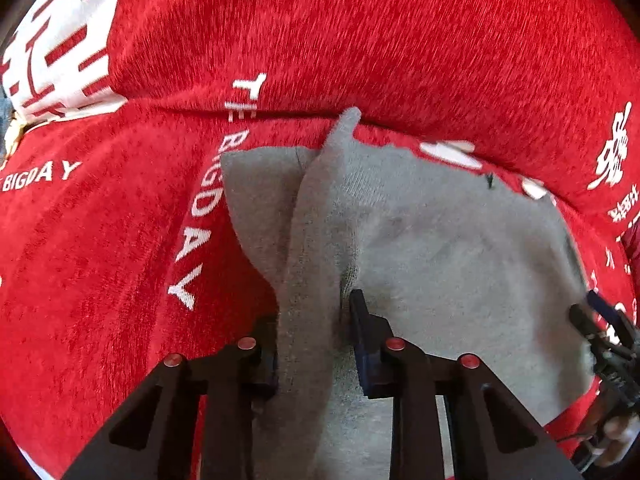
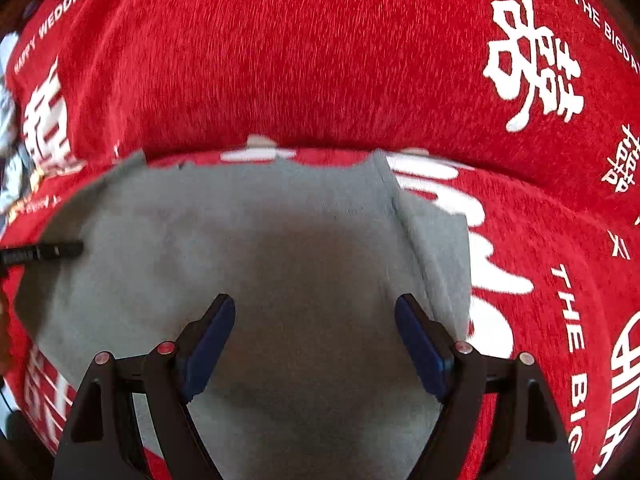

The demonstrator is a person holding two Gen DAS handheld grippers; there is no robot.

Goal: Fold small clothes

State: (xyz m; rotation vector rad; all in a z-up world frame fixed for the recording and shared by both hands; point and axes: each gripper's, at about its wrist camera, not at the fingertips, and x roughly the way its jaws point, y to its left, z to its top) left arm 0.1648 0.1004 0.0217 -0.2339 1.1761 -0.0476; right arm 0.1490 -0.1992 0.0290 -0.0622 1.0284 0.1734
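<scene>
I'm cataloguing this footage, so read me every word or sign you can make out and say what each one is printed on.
"THE BIGDAY": white print on the red cover.
"HAPPY WEDDING": white, same red cover.
"THE BIGDAY": white, same cover, running off the picture's edge.
Large white Chinese characters: same cover; I cannot read them.
Grey garment: no text visible.

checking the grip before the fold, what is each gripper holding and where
The left gripper pinches a raised fold at the grey garment's left side. The right gripper holds nothing.

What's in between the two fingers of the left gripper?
A raised fold of the grey garment sits pinched in the left gripper, seen in the left wrist view.
</scene>
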